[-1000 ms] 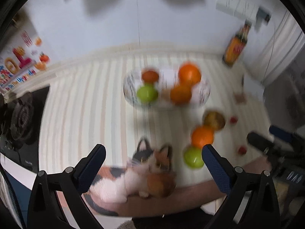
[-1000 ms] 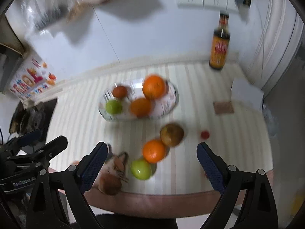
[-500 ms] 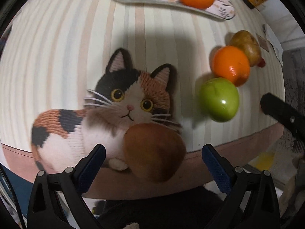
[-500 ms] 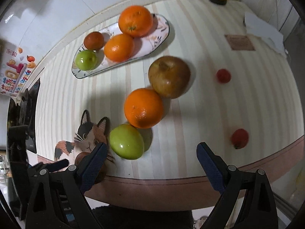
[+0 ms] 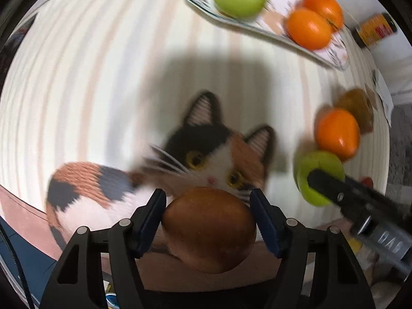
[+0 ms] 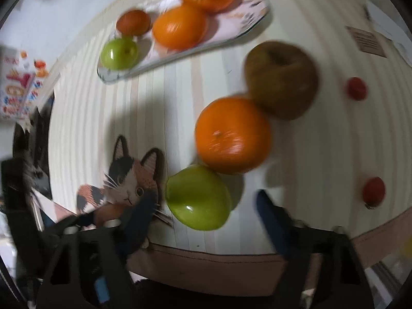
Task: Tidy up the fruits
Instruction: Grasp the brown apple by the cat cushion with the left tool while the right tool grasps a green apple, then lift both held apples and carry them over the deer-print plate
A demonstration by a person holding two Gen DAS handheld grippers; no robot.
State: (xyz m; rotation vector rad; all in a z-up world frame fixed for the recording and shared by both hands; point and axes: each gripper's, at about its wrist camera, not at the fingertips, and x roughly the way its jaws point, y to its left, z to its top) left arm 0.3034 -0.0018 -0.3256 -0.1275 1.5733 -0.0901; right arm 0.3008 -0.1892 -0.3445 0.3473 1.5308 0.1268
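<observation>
My left gripper [image 5: 207, 216] is shut on a round brown fruit [image 5: 209, 229] lying on the cat picture [image 5: 180, 164] at the table's near edge. My right gripper [image 6: 206, 219] is open, its fingers either side of a green apple [image 6: 198, 197]. Behind the apple lie an orange [image 6: 233, 135] and a brown pear [image 6: 282, 79]. The oval plate [image 6: 247, 23] at the back holds two oranges, a green apple [image 6: 119, 54] and a small brown fruit [image 6: 132, 22]. The right gripper's finger shows in the left wrist view [image 5: 332, 182] over the green apple [image 5: 319, 180].
Two small red fruits [image 6: 356, 88] [image 6: 373, 191] lie on the striped table at the right. A sauce bottle [image 5: 374, 29] stands at the far right. The table's brown front edge [image 6: 206, 260] is just under both grippers. A stove [image 6: 28, 139] is at the left.
Both grippers have dropped towards the table. The left one has closed on the brown fruit. The right one has moved in around the green apple.
</observation>
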